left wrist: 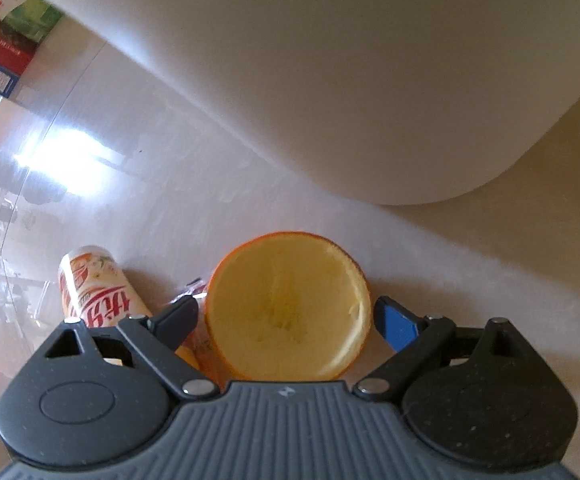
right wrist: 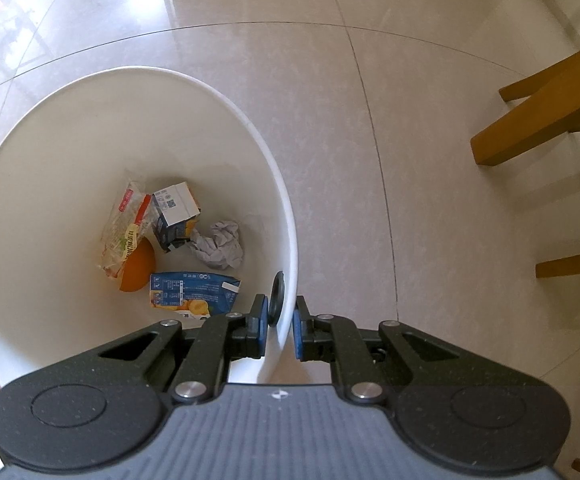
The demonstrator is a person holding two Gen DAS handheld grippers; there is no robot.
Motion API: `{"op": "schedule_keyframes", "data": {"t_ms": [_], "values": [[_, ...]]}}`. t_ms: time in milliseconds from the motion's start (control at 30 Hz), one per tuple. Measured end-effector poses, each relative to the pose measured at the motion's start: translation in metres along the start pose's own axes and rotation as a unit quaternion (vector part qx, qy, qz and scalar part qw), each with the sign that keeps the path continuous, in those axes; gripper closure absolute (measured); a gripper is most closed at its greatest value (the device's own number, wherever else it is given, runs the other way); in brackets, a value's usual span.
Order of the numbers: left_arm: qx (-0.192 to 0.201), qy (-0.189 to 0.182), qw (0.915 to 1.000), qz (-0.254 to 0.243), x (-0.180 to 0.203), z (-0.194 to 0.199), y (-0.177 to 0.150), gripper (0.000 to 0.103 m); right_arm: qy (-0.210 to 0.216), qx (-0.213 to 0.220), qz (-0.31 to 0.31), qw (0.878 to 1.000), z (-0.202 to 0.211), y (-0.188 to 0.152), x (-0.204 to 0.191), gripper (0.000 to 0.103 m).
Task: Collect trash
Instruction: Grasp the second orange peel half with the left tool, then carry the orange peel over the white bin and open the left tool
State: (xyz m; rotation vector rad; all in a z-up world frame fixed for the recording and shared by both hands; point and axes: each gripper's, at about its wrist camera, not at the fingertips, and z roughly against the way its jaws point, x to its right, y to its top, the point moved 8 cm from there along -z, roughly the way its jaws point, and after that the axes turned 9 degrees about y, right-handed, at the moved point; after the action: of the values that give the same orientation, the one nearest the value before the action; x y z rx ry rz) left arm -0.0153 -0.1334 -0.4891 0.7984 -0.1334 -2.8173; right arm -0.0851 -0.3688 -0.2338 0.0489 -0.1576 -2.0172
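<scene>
Orange peel half on floor: hollow cup shape, pale yellow pith facing up, thin bright-orange rind edge, inner surface matte and fibrous. Sits between L gripper fingers, jaws spread wide, pads not touching peel on either side. L pad black, R pad blue. Drink can lying on its side just left of peel, white/orange print w/ red lettering, glossy metal. Small bit of clear wrapper wedged between can and peel. White bin outer wall fills top of L wrist view: smooth, curved, plastic.

R wrist view only: R gripper clamped on bin's rim, one pad inside, one outside. Bin interior visible: blue carton, second carton, crumpled grey-white paper, clear printed wrapper, orange piece. Floor tiles glossy, pale, thin grout lines. Wooden chair legs at right.

L wrist view only: coloured boxes at far upper left.
</scene>
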Motion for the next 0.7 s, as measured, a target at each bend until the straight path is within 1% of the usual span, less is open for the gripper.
{"op": "schedule_keyframes", "data": {"t_ms": [67, 167, 367, 433, 633, 700], "values": [[0.003, 0.003, 1.0, -0.004, 0.002, 0.0, 0.001, 0.019, 0.001, 0.0, 0.001, 1.0, 0.001, -0.001, 0.0, 0.088], [0.007, 0.004, 1.0, -0.005, 0.004, 0.008, 0.001, 0.024, 0.001, 0.001, 0.002, 1.0, 0.001, -0.001, -0.001, 0.088], [0.009, -0.013, 0.9998, 0.014, -0.008, 0.018, -0.005, 0.026, -0.002, 0.003, 0.001, 1.0, 0.002, -0.002, -0.002, 0.088], [0.011, -0.013, 0.9997, 0.017, -0.011, 0.022, -0.007, 0.026, -0.003, 0.003, 0.001, 1.0, 0.002, -0.002, -0.002, 0.088], [0.013, -0.027, 0.9991, 0.03, -0.024, 0.047, -0.015, 0.027, -0.001, 0.002, -0.008, 1.0, 0.001, 0.0, -0.001, 0.088], [0.007, -0.034, 0.9987, 0.037, -0.032, 0.057, -0.018, 0.027, -0.002, 0.002, -0.012, 1.0, 0.001, 0.0, -0.001, 0.088]]}}
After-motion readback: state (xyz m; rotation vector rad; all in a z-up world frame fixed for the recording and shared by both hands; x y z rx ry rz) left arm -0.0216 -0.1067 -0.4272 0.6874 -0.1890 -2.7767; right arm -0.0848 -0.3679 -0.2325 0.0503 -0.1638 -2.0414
